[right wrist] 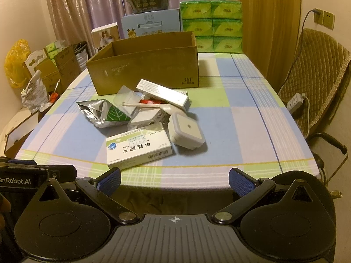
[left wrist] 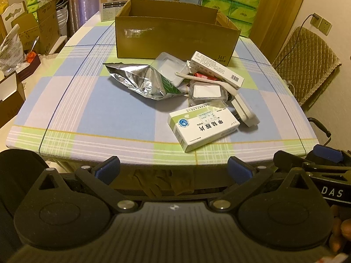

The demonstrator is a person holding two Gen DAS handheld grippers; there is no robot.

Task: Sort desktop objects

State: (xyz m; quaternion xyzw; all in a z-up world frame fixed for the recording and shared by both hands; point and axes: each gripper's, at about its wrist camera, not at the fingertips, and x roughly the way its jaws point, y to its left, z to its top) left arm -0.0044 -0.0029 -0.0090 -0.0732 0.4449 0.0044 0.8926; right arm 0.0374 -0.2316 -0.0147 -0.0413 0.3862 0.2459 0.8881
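Holding both tools short of the near table edge, you have nothing gripped: your left gripper (left wrist: 173, 169) stands with its blue-padded fingers spread wide and empty, and your right gripper (right wrist: 174, 180) is likewise spread wide and empty.

Items on the checked tablecloth (right wrist: 252, 120):

- Cardboard box (right wrist: 149, 65), open-topped, at the far middle of the table; its inside is not visible from here.
- White medicine box (right wrist: 138, 149), lying flat, nearest to you, at the near end of the pile.
- White square plug-in device (right wrist: 188, 133), just right of the medicine box and touching it.
- Crumpled foil bag (right wrist: 101, 114) with a green leaf print, at the left of the pile.
- Clear plastic tray (left wrist: 171, 69), tilted, leaning on the foil bag.
- Clear packet with a white card (left wrist: 206, 93), between the foil bag and the medicine box.
- Long narrow white carton (right wrist: 162, 95), at the far side of the pile, just near of the cardboard box.
- Pale plastic spoon (right wrist: 151, 106), lying across the top of the pile.
- Small red item (right wrist: 147, 102), mostly hidden beneath the carton and spoon.

Beyond the cardboard box: a stack of green tissue packs (right wrist: 211, 26) at far right, and a light blue carton (right wrist: 151, 25) to their left. A padded chair (right wrist: 316, 70) stands right of the table.
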